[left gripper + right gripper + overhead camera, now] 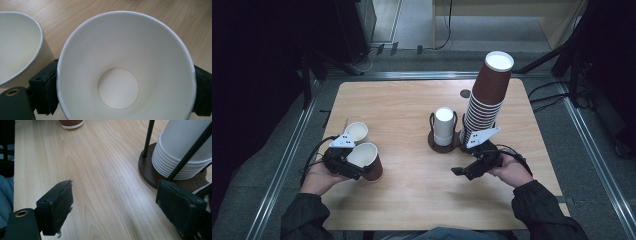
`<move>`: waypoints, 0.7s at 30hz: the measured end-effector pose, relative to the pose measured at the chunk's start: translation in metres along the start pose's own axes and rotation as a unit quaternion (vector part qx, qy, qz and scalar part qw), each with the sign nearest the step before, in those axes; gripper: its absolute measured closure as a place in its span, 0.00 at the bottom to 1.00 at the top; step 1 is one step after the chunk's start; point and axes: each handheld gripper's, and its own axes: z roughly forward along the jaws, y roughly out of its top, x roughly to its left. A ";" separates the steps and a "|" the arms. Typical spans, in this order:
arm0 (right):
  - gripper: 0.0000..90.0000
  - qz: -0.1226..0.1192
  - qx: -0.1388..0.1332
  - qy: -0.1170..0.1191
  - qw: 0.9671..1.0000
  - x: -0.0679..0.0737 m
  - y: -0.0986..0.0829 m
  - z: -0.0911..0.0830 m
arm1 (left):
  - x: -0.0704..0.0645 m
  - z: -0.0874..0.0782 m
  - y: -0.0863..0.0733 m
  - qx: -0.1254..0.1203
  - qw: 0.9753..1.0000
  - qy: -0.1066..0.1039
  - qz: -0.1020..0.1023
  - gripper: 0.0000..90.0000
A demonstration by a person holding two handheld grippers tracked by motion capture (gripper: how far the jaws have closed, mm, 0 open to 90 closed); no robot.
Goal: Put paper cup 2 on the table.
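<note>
Two forearms reach in over the desk [412, 100]. We see the tall stack of brown cups [486, 97] behind the right gripper [469, 170], fingers spread and empty. The left gripper [346, 162] clamps a brown cup [367, 161], tilted, mouth facing the person, beside a white cup [356, 132].

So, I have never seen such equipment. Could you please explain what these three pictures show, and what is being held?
A person sits at a wooden table with a hand-held two-jaw gripper in each hand. One picture is taken from above; the other two come from cameras riding on the grippers. The left gripper is shut on a brown paper cup, white inside, beside a white cup. The right gripper is open and holds nothing. Near it stand a rack of white cups and a tall stack of brown cups.
</note>
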 end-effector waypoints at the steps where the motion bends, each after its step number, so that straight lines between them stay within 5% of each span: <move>1: 0.16 0.000 0.000 0.000 1.000 0.000 0.000 0.000 | -0.001 0.000 0.000 0.001 1.000 0.000 0.004 0.08; 6: 0.16 0.000 0.000 0.000 1.000 0.000 0.000 0.000 | -0.002 0.001 0.000 0.004 1.000 0.000 0.015 0.06; 21: 0.17 0.000 0.000 0.003 1.000 0.000 0.000 -0.001 | -0.001 -0.004 0.002 -0.002 1.000 -0.015 0.002 0.02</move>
